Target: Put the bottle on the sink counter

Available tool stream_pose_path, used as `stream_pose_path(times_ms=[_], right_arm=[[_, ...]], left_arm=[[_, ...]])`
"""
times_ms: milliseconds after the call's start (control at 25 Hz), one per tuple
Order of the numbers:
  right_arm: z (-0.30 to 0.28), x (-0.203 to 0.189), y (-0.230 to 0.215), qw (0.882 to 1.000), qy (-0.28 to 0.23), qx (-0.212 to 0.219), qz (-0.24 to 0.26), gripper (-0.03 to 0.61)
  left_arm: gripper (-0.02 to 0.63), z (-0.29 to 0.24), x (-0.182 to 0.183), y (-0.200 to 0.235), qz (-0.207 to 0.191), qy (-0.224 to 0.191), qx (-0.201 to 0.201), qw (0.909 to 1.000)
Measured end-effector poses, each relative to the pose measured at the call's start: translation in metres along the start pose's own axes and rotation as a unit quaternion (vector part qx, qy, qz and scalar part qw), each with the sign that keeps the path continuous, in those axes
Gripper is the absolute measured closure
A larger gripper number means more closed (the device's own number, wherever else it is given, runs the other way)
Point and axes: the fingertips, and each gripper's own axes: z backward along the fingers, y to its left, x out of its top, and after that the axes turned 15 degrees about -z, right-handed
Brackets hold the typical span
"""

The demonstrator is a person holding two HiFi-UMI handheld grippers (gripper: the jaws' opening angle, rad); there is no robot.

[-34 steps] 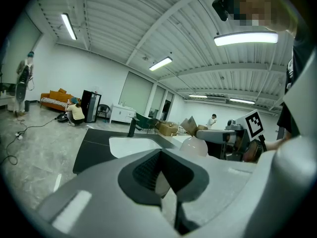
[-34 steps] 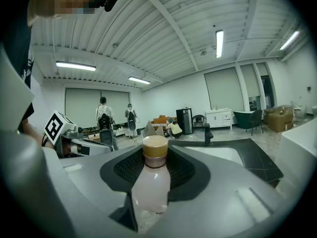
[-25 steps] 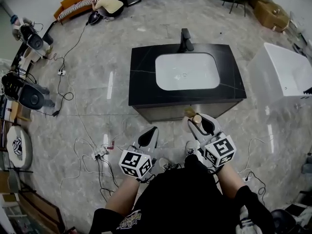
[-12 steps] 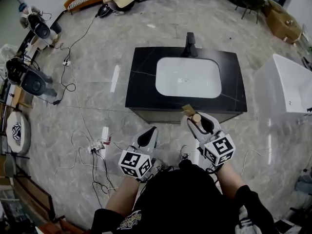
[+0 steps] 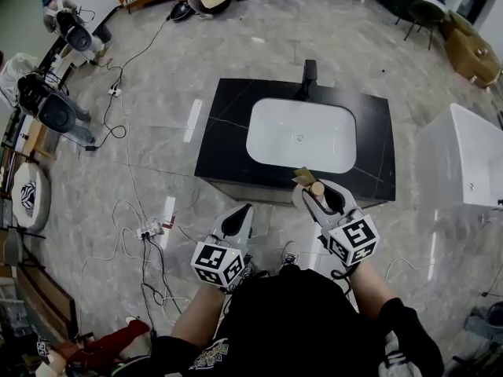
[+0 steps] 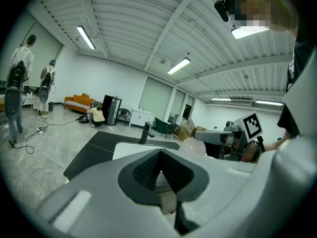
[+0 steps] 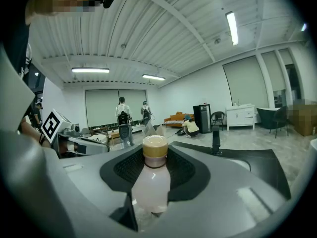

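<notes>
Right at the front edge of the black sink table point(image 5: 228, 144), the person stands with a gripper in each hand. From the head view the right gripper point(image 5: 322, 195) reaches the table's near right part, and only the round tan cap of the bottle point(image 5: 317, 188) shows, seen from above. The right gripper view tells far more: the bottle point(image 7: 151, 182) is pale pink with a gold cap, upright, and the fingers point(image 7: 188, 170) are clamped on its body, so it is held up off the table. That view also catches the black faucet point(image 7: 215, 142) side-on beyond the dark slab. Overhead, the faucet point(image 5: 308, 73) stands at the far rim of the white basin point(image 5: 299, 136). The left gripper point(image 5: 238, 220) hangs short of the table, over the grey floor point(image 5: 157, 69); its own view shows the fingers point(image 6: 143, 170) pressed together with nothing between them, and the right gripper's marker cube point(image 6: 251, 125) off to the side. Cables point(image 5: 141, 234) trail across the floor
</notes>
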Motion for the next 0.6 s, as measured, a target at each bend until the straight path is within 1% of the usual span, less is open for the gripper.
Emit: stream_pose_path(times_ms=[320, 600], right_arm=[[-0.006, 0.013, -0.027, 1.000, 0.014, 0.025, 0.010, 0.413], [-0.013, 0.014, -0.040, 0.999, 0.018, 0.031, 0.004, 0.412]], left_arm=[[0.614, -0.027, 0.010, -0.006, 0.007, -0.002, 0.026, 0.9996], [0.614, -0.038, 0.008, -0.004, 0.007, 0.006, 0.032, 0.9995]])
